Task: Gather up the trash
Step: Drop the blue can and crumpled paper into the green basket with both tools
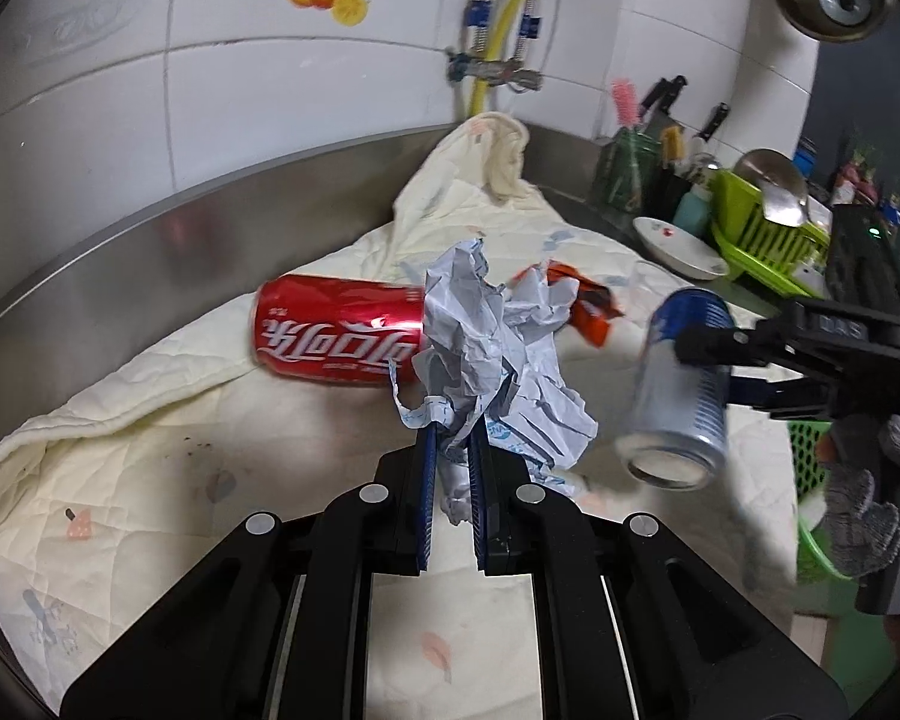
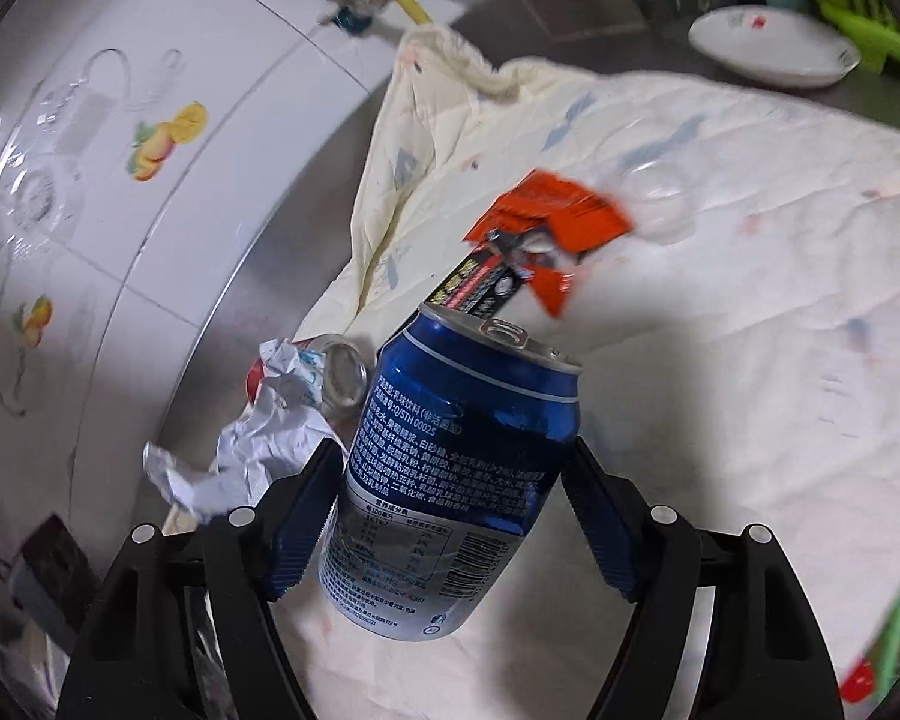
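Observation:
My left gripper (image 1: 450, 444) is shut on a crumpled white paper ball (image 1: 498, 360) and holds it above the cream cloth (image 1: 150, 480). A red cola can (image 1: 336, 333) lies on its side on the cloth behind the paper. My right gripper (image 2: 456, 480) is shut on a blue drink can (image 2: 450, 480), lifted off the cloth; the left wrist view shows that can (image 1: 681, 384) tilted in the right gripper (image 1: 714, 369). An orange snack wrapper (image 2: 546, 228) lies on the cloth beyond it. The paper ball also shows in the right wrist view (image 2: 258, 444).
A steel counter rim (image 1: 150, 228) and tiled wall stand behind. A white dish (image 1: 678, 246), a green dish rack (image 1: 768, 234) and utensil holders sit at the right. A green basket (image 1: 810, 480) is at the cloth's right edge. A clear plastic cup (image 2: 648, 192) lies near the wrapper.

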The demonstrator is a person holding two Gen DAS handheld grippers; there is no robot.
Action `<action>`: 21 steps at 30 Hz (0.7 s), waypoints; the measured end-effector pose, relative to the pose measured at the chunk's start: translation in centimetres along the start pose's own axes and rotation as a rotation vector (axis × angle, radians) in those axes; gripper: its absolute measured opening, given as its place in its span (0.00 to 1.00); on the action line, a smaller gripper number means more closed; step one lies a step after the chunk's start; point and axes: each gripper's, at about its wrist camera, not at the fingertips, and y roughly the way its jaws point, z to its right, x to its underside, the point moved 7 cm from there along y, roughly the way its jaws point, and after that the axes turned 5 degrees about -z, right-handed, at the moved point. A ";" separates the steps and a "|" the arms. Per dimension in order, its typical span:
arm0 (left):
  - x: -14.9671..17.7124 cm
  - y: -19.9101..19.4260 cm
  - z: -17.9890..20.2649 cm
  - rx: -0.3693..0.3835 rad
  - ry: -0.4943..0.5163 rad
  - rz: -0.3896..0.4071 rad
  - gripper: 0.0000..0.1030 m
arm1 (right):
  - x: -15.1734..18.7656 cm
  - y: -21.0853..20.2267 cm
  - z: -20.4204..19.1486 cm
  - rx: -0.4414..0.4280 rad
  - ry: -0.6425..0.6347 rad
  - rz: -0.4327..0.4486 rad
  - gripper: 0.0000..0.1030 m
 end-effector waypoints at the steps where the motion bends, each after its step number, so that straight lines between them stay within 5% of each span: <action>1: 0.0 -0.2 0.4 0.007 0.004 0.003 0.09 | 0.4 -1.0 0.4 0.014 -0.010 0.009 0.70; 8: 0.3 -1.2 5.9 0.094 0.050 0.017 0.09 | 2.7 -8.6 6.2 0.119 -0.001 0.067 0.69; 14: 0.4 -1.7 12.1 0.179 0.112 0.025 0.09 | 4.8 -15.1 13.9 0.303 0.025 0.130 0.69; 21: 1.7 -0.6 20.3 0.271 0.204 -0.009 0.09 | 7.4 -19.6 21.0 0.371 0.111 0.163 0.69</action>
